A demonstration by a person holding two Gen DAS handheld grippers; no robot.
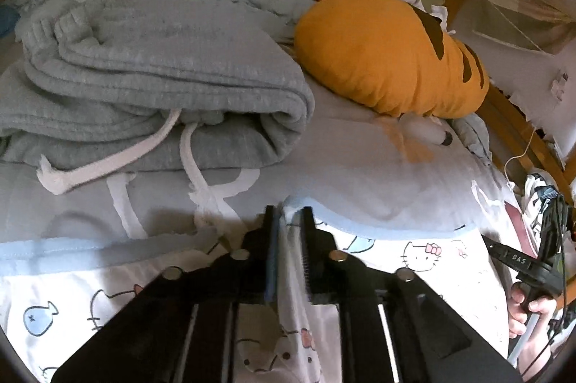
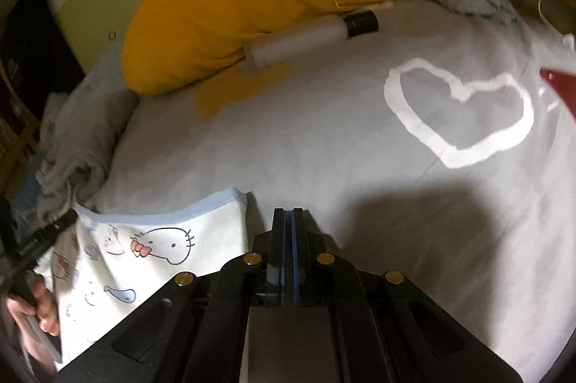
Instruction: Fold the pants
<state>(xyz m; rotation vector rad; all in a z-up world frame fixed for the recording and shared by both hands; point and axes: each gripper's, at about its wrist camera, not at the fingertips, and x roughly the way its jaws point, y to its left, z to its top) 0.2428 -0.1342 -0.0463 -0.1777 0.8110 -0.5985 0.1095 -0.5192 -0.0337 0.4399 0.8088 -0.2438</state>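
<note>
The left gripper (image 1: 288, 213) pinches the blue-edged top of the cartoon pants (image 1: 414, 257) near the front edge of the bed (image 2: 324, 131), while the right gripper (image 2: 288, 213) is closed on nothing beside them, with gray folded clothes (image 1: 162, 59) and a yellow pillow (image 1: 388, 55) farther back.

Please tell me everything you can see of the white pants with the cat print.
The white pants look like thin soft cotton, printed with cartoon cats with pink bows and small blue fish, and have a pale blue trimmed edge. They lie loosely on the grey bed cover, rumpled rather than flat. The left gripper pinches a raised fold at the blue edge. The right gripper is shut beside the pants, holding nothing.
</note>
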